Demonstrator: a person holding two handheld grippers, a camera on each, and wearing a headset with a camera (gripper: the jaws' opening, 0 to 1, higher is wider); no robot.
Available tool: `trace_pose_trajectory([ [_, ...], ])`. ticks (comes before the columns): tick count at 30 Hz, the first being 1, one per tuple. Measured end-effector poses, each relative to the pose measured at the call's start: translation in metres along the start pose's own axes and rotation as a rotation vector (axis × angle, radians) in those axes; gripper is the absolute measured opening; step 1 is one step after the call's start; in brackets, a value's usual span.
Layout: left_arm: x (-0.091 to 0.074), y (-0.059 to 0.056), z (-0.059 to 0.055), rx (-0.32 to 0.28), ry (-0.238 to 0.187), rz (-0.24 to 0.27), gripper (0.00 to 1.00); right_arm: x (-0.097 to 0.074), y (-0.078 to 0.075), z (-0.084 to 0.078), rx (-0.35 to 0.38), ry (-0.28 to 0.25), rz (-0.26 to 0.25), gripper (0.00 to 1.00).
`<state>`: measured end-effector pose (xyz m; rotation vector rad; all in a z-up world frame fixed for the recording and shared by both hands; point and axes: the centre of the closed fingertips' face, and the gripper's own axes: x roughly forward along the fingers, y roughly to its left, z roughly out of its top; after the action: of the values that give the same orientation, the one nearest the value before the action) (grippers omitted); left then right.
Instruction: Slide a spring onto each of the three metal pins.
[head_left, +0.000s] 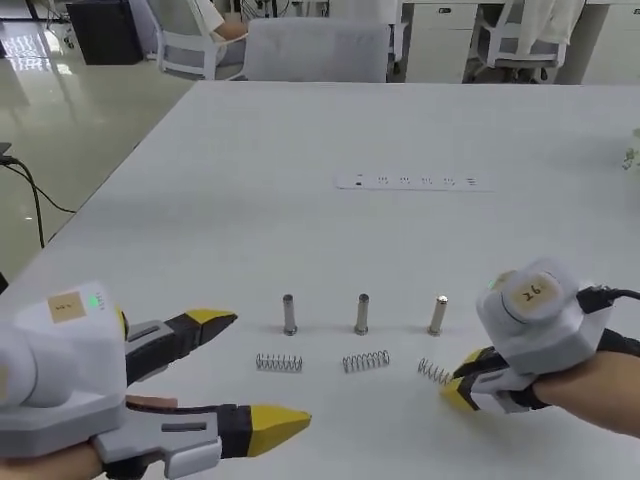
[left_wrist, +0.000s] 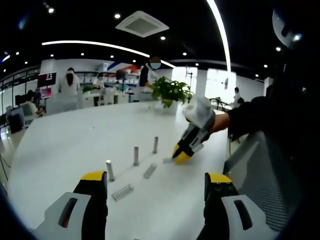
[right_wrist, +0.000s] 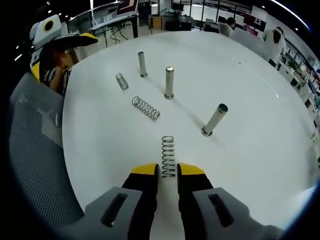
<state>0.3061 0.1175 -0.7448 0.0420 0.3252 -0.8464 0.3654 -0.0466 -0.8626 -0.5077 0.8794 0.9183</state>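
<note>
Right spring (right_wrist: 168, 156): right of the middle pin (head_left: 362, 313); its near end sat between the right gripper (right_wrist: 168, 172) tips, and we could not tell whether the jaws pressed it.
Left gripper (head_left: 260, 369): near-left of the middle pin; the head view's corner cut off its body.
Power strip (head_left: 413, 182): beyond the middle pin; we found its markings too small to read.
Plant (head_left: 632, 157): far right of the middle pin, cut by the edge.
Chair (head_left: 316, 50): far beyond the middle pin, top cut off.
</note>
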Motion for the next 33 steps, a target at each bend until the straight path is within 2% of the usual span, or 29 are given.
trace_pose_trajectory([
  [4,0.001,-0.001,-0.001,-0.001,0.001,-0.003,0.76,0.000,0.001,0.000,-0.009,0.004,0.000,0.08],
  [9,0.001,-0.002,-0.002,0.001,0.002,-0.008,0.75,-0.001,-0.002,-0.001,0.074,-0.012,0.014,0.08],
  [15,0.002,-0.005,-0.001,0.009,0.004,-0.019,0.75,-0.002,-0.002,-0.002,0.091,-0.002,0.003,0.07],
  [25,0.005,-0.008,-0.002,0.019,0.012,-0.053,0.72,-0.017,0.012,0.020,0.027,-0.032,0.031,0.07],
  [31,0.013,-0.006,-0.003,0.007,0.016,-0.081,0.70,-0.026,0.033,0.039,-0.054,-0.048,0.091,0.07],
  [33,0.015,-0.007,-0.005,0.008,0.025,-0.089,0.70,-0.028,0.037,0.044,-0.063,-0.055,0.097,0.07],
])
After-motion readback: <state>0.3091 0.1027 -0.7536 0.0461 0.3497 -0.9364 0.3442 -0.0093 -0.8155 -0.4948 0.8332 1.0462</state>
